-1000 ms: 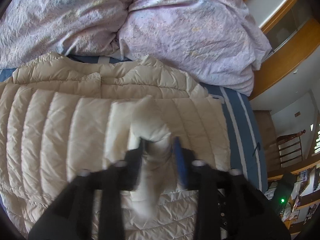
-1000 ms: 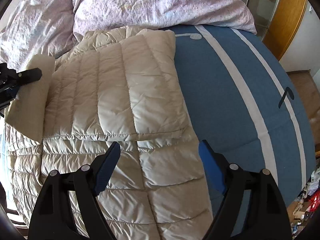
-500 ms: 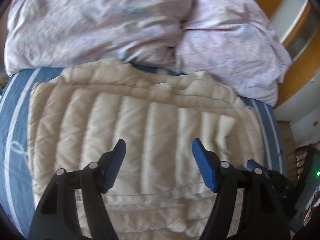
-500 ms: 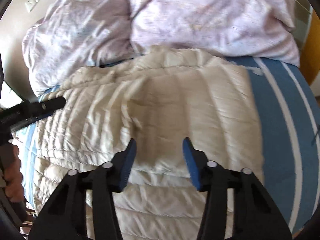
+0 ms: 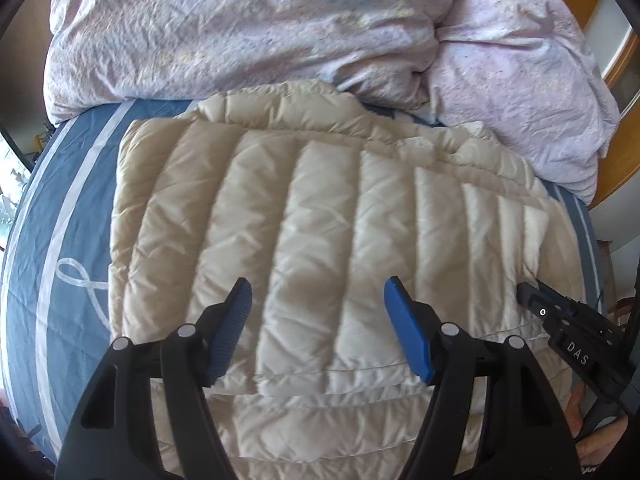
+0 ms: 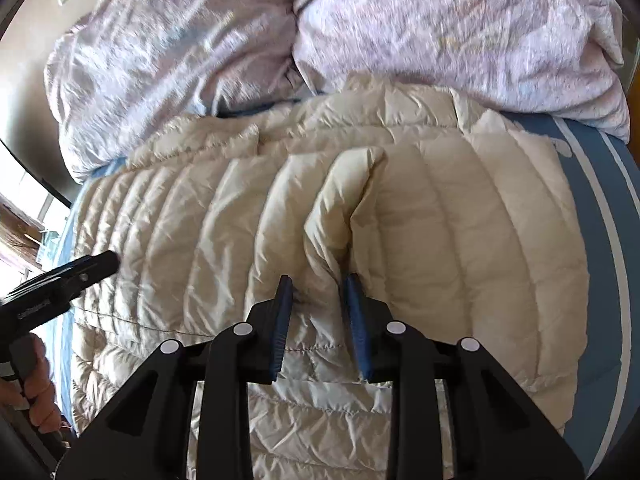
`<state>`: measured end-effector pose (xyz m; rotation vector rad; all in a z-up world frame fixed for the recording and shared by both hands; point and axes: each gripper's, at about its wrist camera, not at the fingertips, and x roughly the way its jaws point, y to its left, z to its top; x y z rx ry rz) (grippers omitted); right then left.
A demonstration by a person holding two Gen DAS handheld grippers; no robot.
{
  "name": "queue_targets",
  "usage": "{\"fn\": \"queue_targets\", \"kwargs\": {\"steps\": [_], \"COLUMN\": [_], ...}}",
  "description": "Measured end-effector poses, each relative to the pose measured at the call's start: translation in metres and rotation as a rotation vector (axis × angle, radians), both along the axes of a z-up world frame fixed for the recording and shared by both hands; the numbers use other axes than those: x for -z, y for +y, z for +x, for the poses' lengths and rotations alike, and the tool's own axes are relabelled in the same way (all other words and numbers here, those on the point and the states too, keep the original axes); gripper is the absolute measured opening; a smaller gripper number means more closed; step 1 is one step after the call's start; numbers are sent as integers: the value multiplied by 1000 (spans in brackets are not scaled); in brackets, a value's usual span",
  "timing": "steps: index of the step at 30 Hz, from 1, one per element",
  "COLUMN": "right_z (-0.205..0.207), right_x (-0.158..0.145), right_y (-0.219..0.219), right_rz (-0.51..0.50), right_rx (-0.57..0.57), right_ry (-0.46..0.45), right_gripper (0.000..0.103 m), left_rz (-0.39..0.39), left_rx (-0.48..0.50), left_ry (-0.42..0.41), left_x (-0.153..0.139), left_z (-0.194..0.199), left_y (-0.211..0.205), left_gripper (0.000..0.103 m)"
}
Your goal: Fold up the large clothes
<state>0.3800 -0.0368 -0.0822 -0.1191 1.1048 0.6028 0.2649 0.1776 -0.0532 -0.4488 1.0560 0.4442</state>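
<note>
A cream quilted puffer jacket (image 5: 320, 200) lies flat on the blue striped bed sheet (image 5: 72, 220), collar toward the pillows. My left gripper (image 5: 318, 286) hovers open over the jacket's middle, with nothing between its blue pads. In the right wrist view the jacket (image 6: 460, 220) has one sleeve (image 6: 344, 192) folded across its body. My right gripper (image 6: 318, 280) is closing on the lower part of that sleeve, and the fabric bunches between the two pads.
A crumpled lilac duvet (image 5: 240, 32) is heaped at the head of the bed, just beyond the collar. A wooden frame (image 5: 616, 184) rises at the right. A hand (image 6: 36, 392) holds the left tool at the left edge. Bare sheet (image 6: 600, 240) shows beside the jacket.
My left gripper let go of the sleeve, opened and swung left over the jacket. My right gripper moved in from the blue sheet onto the jacket and narrowed its jaws around the sleeve.
</note>
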Motion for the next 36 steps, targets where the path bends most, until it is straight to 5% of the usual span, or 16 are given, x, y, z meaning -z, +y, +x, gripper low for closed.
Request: {"fn": "queue_targets", "kwargs": {"steps": [16,18,20,23,28,36], "right_z": [10,14,15,7,-10,-40], "right_x": [30,27,21,4,-16,6], "right_y": [6,0,-7,-26,-83,-185], "right_rz": [-90,-52,-26,-15,18,-34], "right_rx": [9,0,3,15,13,74], "right_ry": [57,108,142,131,127,245], "right_gripper": [29,35,52,75,76,76], "left_rz": [5,-1,-4,-11,-16,-40], "left_rx": [-28,-26,-32,-44,-59,-74], "left_ry": [56,48,37,26,19,71], "left_x": [15,12,8,2,-1,12], "left_z": [-20,-29,-44,-70,-127,-206], "left_y": [20,23,27,34,42,42], "left_gripper": [69,71,76,78,78,78]}}
